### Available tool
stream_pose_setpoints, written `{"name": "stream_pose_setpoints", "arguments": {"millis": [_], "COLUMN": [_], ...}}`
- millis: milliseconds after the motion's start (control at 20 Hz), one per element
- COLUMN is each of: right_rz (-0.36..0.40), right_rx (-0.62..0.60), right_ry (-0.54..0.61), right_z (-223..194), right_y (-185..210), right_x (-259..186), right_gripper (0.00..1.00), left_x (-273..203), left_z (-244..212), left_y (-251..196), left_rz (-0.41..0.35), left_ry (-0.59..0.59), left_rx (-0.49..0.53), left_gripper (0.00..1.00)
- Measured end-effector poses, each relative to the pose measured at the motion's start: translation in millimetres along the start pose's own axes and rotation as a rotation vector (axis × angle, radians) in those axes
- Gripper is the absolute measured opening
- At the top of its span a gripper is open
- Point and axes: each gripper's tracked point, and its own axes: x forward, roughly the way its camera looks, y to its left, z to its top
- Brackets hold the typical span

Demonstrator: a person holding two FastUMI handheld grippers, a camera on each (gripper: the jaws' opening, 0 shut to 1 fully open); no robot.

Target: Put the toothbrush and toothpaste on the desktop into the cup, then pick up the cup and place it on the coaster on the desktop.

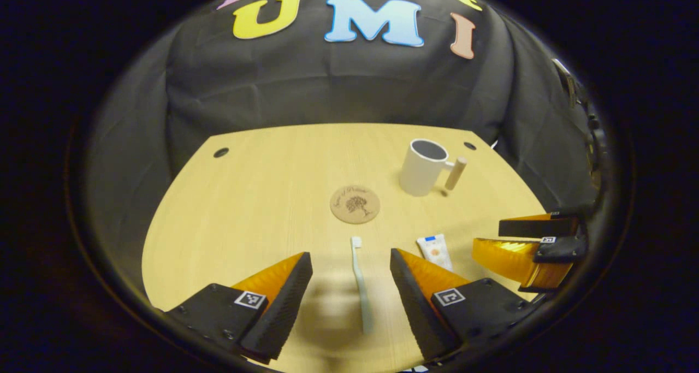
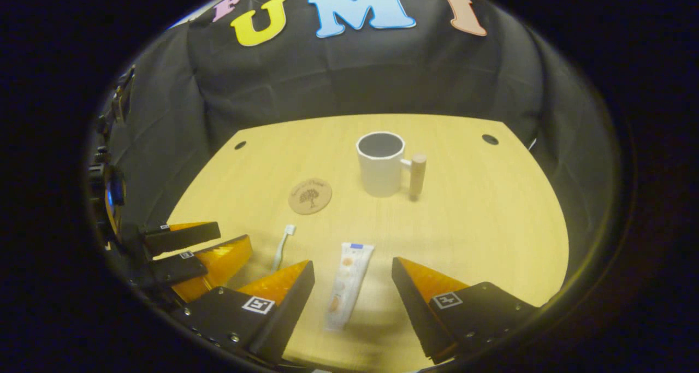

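A pale toothbrush [image 1: 360, 283] lies on the wooden desktop [image 1: 273, 198] between the fingers of my open left gripper [image 1: 351, 277], which hovers over it. The white toothpaste tube [image 2: 348, 283] lies between the fingers of my open right gripper [image 2: 353, 283]. In the left gripper view the toothpaste tube [image 1: 435, 251] sits to the right, with the right gripper [image 1: 510, 241] beyond it. A white cup [image 2: 380, 164] with a wooden handle stands upright at the back, empty. The round cork coaster [image 2: 310, 196] lies left of the cup. The toothbrush [image 2: 283, 244] and left gripper [image 2: 205, 242] show at the left in the right gripper view.
Two dark cable holes [image 2: 490, 139] mark the desktop's far corners. Black cloth hangs behind the desk. Bare wood lies right of the cup [image 1: 423, 168] and around the coaster [image 1: 355, 203].
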Motion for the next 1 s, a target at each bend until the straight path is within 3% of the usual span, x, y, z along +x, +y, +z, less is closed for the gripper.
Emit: {"name": "stream_pose_setpoints", "arguments": {"millis": [200, 250, 300, 350, 400, 800, 850, 900, 950, 1000], "right_rz": [-0.008, -0.018, -0.028, -0.036, -0.036, -0.071, -0.069, -0.074, -0.083, -0.079], "right_rx": [0.033, 0.034, 0.033, 0.035, 0.039, 0.057, 0.061, 0.065, 0.062, 0.070], "right_ry": [0.149, 0.182, 0.215, 0.255, 0.282, 0.369, 0.372, 0.386, 0.394, 0.397], "right_z": [-23.6, -28.1, -33.2, -39.8, -44.2, -54.9, -53.9, -55.9, -55.0, -58.5], "right_y": [-0.7, -2.8, -3.8, -5.1, -4.4, -11.9, -12.5, -14.5, -17.9, -15.9], "right_x": [25.8, 32.8, 39.0, 45.5, 50.2, 73.6, 75.6, 74.6, 73.5, 80.6], "right_gripper": [0.87, 0.82, 0.88, 0.88, 0.81, 0.82, 0.81, 0.71, 0.71, 0.63], "left_x": [26.0, 31.8, 39.1, 46.2, 51.6, 71.4, 71.7, 73.3, 73.6, 74.8], "left_z": [-24.8, -30.8, -35.5, -43.3, -49.1, -64.8, -64.1, -62.5, -62.4, -61.3], "left_y": [2.3, 4.3, 6.2, 7.1, 6.8, 7.8, 4.8, 1.8, -1.6, -3.7], "left_rz": [-0.001, 0.002, 0.011, 0.018, 0.020, 0.052, 0.047, 0.044, 0.038, 0.034], "left_ry": [0.112, 0.141, 0.173, 0.209, 0.239, 0.309, 0.309, 0.301, 0.305, 0.305], "left_rx": [-0.007, -0.012, -0.014, -0.017, -0.018, 0.012, 0.017, 0.024, 0.034, 0.046], "left_gripper": [0.96, 0.96, 0.96, 0.96, 0.96, 0.94, 0.88, 0.82, 0.70, 0.65]}}
